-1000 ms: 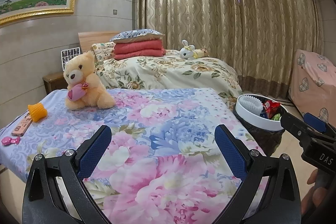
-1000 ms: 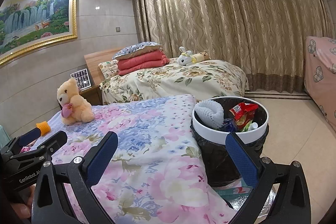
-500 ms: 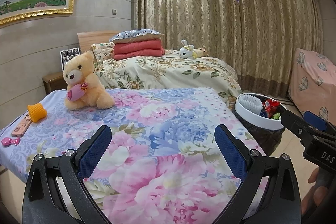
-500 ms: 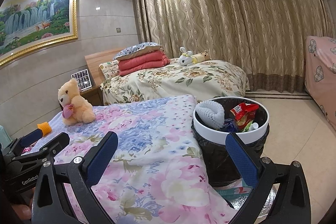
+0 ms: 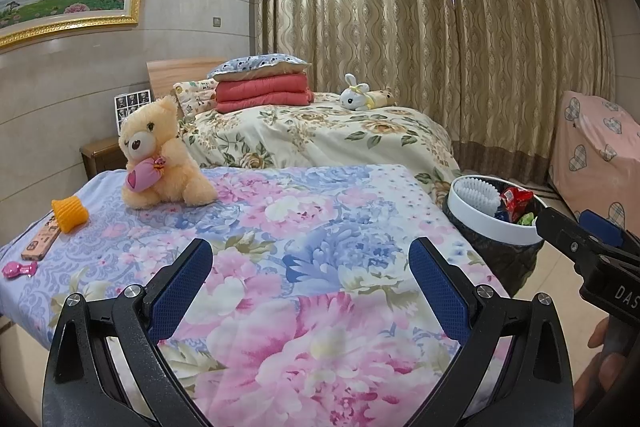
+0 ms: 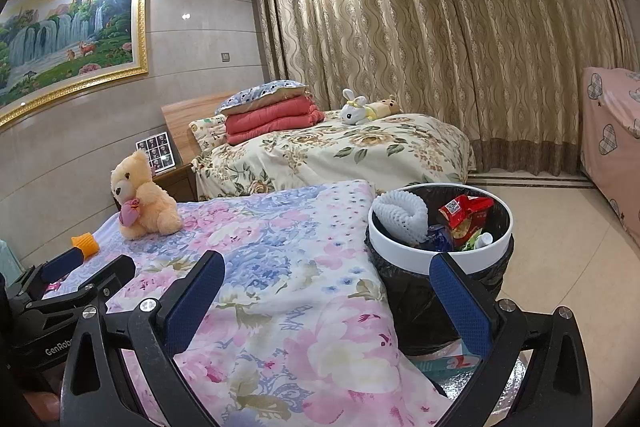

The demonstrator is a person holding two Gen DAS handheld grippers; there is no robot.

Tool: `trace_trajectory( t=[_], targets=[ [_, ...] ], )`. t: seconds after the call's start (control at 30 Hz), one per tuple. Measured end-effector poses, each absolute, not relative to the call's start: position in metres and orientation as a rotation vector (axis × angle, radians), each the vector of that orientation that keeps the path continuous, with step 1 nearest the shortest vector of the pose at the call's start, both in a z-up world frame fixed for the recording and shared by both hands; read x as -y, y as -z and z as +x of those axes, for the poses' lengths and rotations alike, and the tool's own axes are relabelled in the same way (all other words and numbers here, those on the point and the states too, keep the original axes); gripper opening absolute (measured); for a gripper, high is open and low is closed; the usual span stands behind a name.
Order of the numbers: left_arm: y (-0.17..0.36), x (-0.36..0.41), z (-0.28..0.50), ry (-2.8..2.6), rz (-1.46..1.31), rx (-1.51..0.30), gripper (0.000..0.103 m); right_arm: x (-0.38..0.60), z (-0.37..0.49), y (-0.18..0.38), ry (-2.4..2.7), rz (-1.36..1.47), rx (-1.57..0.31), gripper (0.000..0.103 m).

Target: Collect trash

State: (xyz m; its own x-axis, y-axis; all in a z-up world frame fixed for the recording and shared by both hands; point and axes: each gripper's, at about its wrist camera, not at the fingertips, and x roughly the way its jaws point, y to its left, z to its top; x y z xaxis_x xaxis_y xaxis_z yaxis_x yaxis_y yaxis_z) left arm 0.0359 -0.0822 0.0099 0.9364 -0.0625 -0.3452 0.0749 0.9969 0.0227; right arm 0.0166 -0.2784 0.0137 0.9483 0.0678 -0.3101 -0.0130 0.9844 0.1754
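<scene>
Beside floral bedspread (image 6: pixel 280 267) — round bin (image 6: pixel 440 259).

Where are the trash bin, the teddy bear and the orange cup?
Trash bin (image 6: pixel 404 251): right wrist view, white rim.
Teddy bear (image 5: pixel 168 163): left wrist view, its chest.
Orange cup (image 5: pixel 70 215): left wrist view, ribbed side.

Both wrist cams sit low over the near bed (image 5: pixel 320 227), facing the curtains (image 6: pixel 460 47); right one's closer to the bin (image 6: pixel 440 251), roughly—fisheye warps it.
</scene>
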Motion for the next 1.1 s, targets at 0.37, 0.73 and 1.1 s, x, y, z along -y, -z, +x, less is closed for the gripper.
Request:
trace_trajectory(
  t=[0.37, 0.73, 1.1],
  targets=[
    [-0.008, 0.082, 0.037, 0.073, 0.035, -0.355, 0.101, 0.278, 0.017, -0.014, -0.041, 0.174, -0.322, 0.103],
    [-0.004, 0.081, 0.042, 0.078, 0.037, -0.367, 0.101, 0.27, 0.015, -0.013, -0.049, 0.183, -0.336, 0.103],
    [-0.003, 0.079, 0.048, 0.085, 0.032, -0.378, 0.101, 0.266, 0.026, -0.011, -0.055, 0.2, -0.381, 0.103]
  ],
)
